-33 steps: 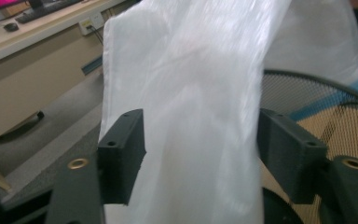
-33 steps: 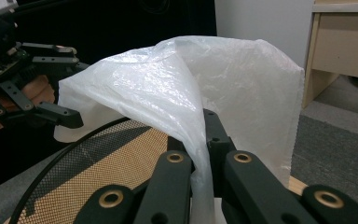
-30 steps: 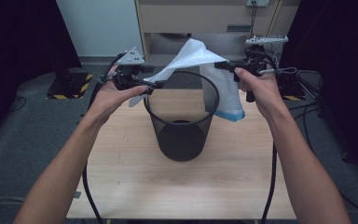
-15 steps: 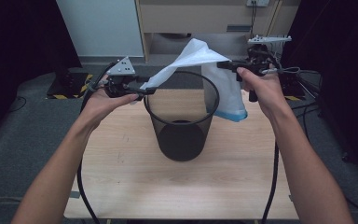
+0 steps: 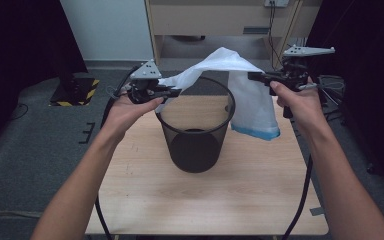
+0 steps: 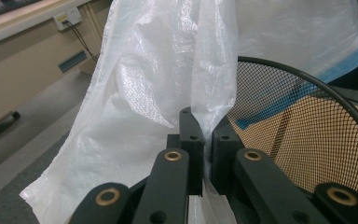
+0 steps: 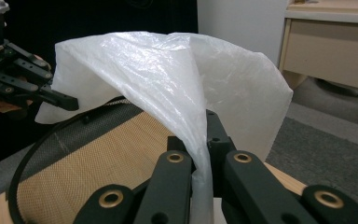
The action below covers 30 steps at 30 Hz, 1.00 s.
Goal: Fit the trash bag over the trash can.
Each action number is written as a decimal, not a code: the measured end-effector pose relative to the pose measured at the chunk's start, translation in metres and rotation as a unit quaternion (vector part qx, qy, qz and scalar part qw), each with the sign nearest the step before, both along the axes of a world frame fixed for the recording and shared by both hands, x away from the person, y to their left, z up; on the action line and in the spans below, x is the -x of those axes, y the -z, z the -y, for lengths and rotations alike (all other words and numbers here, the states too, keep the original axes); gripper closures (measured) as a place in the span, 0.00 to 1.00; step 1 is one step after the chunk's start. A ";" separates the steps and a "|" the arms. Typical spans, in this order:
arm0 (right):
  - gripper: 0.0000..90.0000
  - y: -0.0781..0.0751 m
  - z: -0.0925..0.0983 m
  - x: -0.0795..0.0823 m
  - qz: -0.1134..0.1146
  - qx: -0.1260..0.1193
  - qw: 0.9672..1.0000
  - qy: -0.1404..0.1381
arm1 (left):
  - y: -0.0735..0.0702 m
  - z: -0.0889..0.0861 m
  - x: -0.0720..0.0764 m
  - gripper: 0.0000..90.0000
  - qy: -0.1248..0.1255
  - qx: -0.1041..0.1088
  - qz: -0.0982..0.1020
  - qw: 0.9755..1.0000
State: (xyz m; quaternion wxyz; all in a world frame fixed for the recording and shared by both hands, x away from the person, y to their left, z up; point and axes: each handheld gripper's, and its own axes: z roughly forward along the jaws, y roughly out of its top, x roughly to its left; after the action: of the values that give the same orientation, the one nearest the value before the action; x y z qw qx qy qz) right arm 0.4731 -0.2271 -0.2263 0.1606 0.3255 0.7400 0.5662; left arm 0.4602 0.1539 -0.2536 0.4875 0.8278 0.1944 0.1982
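A white plastic bag (image 5: pixel 250 100) with a blue bottom edge hangs stretched over a black mesh wastebasket (image 5: pixel 196 145) on the wooden table (image 5: pixel 260 190). My left gripper (image 5: pixel 175 91) sits at the basket's left rim. Its jaws have just been closing and are now shut on a fold of the bag (image 6: pixel 154 70), with the mesh wall (image 6: pixel 307 135) beside them. Past the right rim, my right gripper (image 5: pixel 252 76) is shut on another part of the bag (image 7: pixel 168 65). In the right gripper view, the left gripper (image 7: pixel 70 102) shows across the basket rim (image 7: pixel 98 149).
The basket stands toward the table's far half, with bare wood in front of it. A wooden cabinet (image 5: pixel 215 20) stands behind the table and grey carpet lies to the left. Cables trail from both grippers down past the table's near edge.
The left gripper's jaws have closed on the bag's edge. The right gripper has moved to the right, pulling the bag wider over the basket.
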 end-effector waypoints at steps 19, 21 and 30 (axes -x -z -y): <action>1.00 -0.009 0.026 0.025 0.018 -0.002 1.000 0.013 | -0.011 0.036 0.046 0.96 0.053 -0.007 0.018 0.998; 1.00 -0.011 0.028 0.026 0.020 -0.002 1.000 0.015 | -0.012 0.041 0.050 0.96 0.058 -0.014 0.022 0.998; 1.00 -0.011 0.036 0.028 0.020 0.010 0.999 0.025 | -0.009 0.050 0.050 0.96 0.056 -0.022 0.015 0.998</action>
State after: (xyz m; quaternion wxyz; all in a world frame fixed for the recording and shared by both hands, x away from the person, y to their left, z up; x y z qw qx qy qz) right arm 0.4446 -0.2634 -0.2150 0.1926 0.3306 0.7337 0.5615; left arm 0.4102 0.1042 -0.2449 0.4825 0.8449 0.1359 0.1870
